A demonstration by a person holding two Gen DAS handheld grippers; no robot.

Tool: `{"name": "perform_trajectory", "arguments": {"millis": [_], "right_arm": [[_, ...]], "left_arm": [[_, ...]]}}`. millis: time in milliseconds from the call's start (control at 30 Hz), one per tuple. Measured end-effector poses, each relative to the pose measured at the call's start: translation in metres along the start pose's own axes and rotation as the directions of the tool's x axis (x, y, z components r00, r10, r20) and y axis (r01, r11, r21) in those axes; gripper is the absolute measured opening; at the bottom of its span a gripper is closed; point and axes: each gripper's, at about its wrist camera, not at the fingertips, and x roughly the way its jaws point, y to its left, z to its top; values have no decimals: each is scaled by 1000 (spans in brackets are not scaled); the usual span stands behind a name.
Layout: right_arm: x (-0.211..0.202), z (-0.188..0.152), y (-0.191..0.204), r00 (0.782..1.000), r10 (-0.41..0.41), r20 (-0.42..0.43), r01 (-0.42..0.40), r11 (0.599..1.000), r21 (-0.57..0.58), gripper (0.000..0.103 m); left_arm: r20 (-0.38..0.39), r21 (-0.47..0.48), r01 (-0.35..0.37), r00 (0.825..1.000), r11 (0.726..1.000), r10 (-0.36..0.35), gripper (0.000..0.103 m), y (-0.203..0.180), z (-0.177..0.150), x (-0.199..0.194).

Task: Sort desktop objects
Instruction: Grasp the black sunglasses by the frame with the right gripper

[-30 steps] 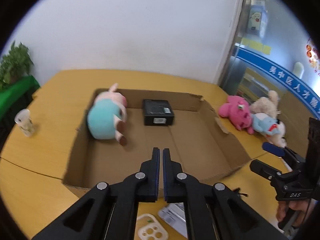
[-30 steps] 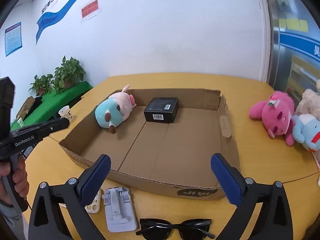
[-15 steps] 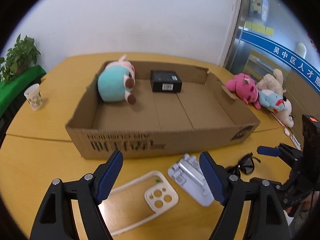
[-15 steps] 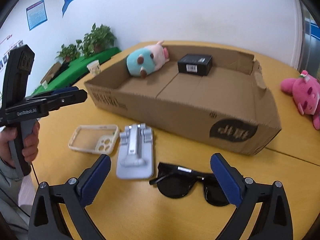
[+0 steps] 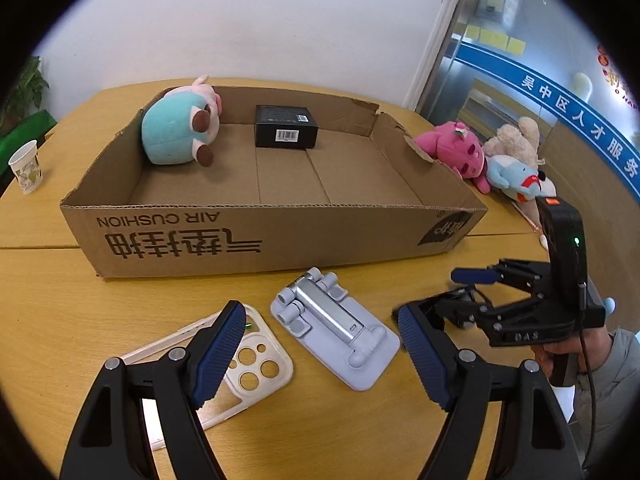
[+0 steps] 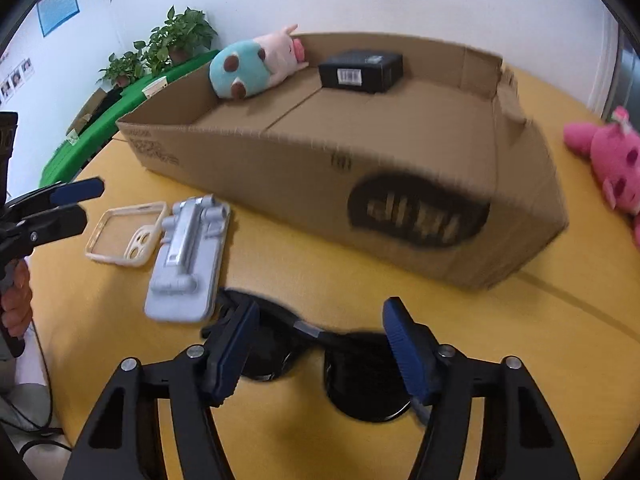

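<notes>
- The right gripper [image 6: 316, 344] has dropped low over the sunglasses [image 6: 320, 364] on the table [image 6: 280, 264] — its jaws have just been closing in, not yet pinching the frame.
- The left gripper [image 5: 320, 344], shut a second ago, now gapes wide above the phone stand [image 5: 336, 324], beside the phone case [image 5: 240, 360].
- Cardboard box [image 5: 248, 236] unmoved.

A paper cup [image 5: 25, 165] stands alone at the table's [image 5: 48, 280] far left edge. Potted plants [image 6: 176, 40] sit on a green ledge [image 6: 120, 96] by the white wall [image 5: 280, 20]. A blue banner [image 5: 560, 92] runs across the glass at right.
</notes>
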Motion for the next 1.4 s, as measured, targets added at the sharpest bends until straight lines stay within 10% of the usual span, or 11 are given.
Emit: {"name": "perform_trajectory", "arguments": {"millis": [400,500,1000,1233,1400], "right_arm": [[-32,-47,12,994,106,21,-108,977,184,60],[-24,-40,4,994,107,20,-108,967,232,46],[-8,-47,-47,938,286,199,-348,758,552,61],[1,-40,-44,945,237,226,-324,768,552,11],[-3,-34,-36,954,211,214,-296,794,532,7]], "left_arm": [[-52,-28,104,993,994,-106,79,-14,1,18],[-64,-22,129,989,991,-130,79,-21,2,22],[-87,-20,151,985,988,-152,79,-24,-2,26],[-106,-13,173,979,985,-173,78,-26,-4,29],[-171,-64,289,940,955,-296,78,-31,-8,44]]}}
